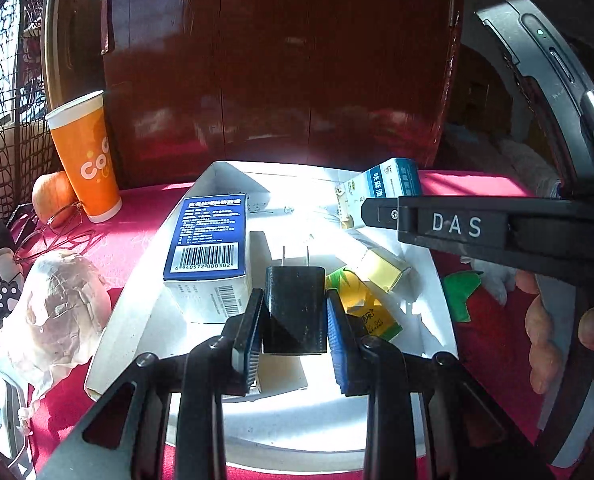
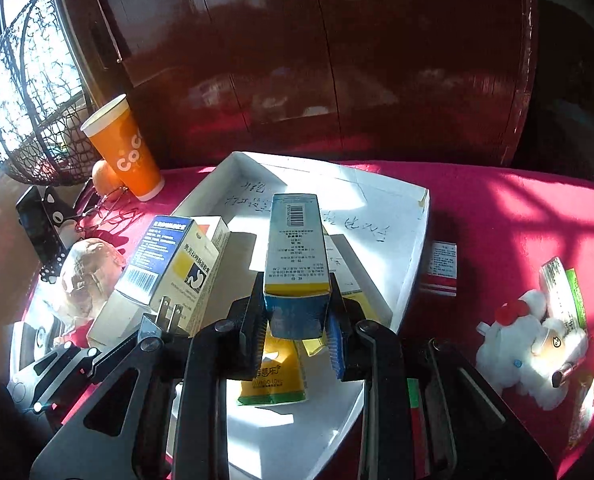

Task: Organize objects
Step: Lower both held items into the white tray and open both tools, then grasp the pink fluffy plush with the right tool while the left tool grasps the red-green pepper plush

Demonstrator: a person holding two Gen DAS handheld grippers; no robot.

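My left gripper [image 1: 295,320] is shut on a black plug adapter [image 1: 295,308], prongs pointing away, held over the white tray [image 1: 145,312]. My right gripper [image 2: 297,330] is shut on a long blue and yellow medicine box [image 2: 295,248], held over the same tray [image 2: 409,248]; the box end also shows in the left wrist view [image 1: 393,184]. In the tray lie a blue barcode box [image 1: 209,240], a yellow green carton [image 1: 361,304] and a pale yellow box [image 1: 385,270]. The adapter's prongs show in the right wrist view [image 2: 168,314].
An orange paper cup [image 1: 87,156], an orange fruit [image 1: 51,196], glasses [image 1: 53,232] and a wrapped bundle [image 1: 63,300] sit left of the tray on the red cloth. A white plush toy [image 2: 537,348] and small packets [image 2: 441,266] lie right. A dark wooden board [image 1: 281,60] stands behind.
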